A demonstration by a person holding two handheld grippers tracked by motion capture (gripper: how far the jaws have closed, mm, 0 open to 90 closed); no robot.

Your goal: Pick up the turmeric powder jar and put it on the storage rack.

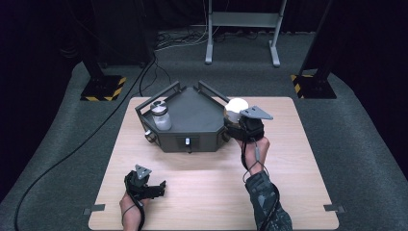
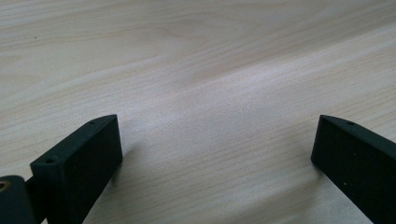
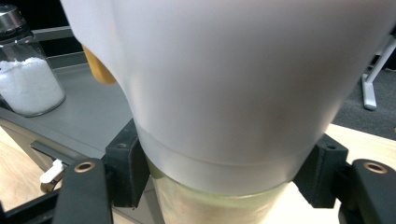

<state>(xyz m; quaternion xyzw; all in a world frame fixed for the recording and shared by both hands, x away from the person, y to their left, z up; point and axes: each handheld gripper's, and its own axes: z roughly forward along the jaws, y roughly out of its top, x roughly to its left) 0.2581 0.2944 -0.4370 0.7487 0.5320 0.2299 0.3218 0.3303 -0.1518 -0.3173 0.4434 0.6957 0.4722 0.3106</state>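
Two jaws of the right gripper [image 1: 239,121] clamped on a white-capped jar [image 1: 235,109], upright, long axis vertical, held at the right corner of the grey tray [image 1: 192,113]. From there, open tray floor toward 9 o'clock; salt shaker [image 1: 161,115] standing farther along the same line, near the tray's left rail, well apart from the jar. Left gripper [image 1: 156,187] at about 7 o'clock, low over the bare table [image 1: 298,192], jaws spread wide, holding nothing, far from both.

A white-capped jar [image 1: 236,109] with a clear glass body (pale, greenish-tan contents seen through it) stands upright at the right corner of the dark grey tray [image 1: 192,118], clamped just below its cap
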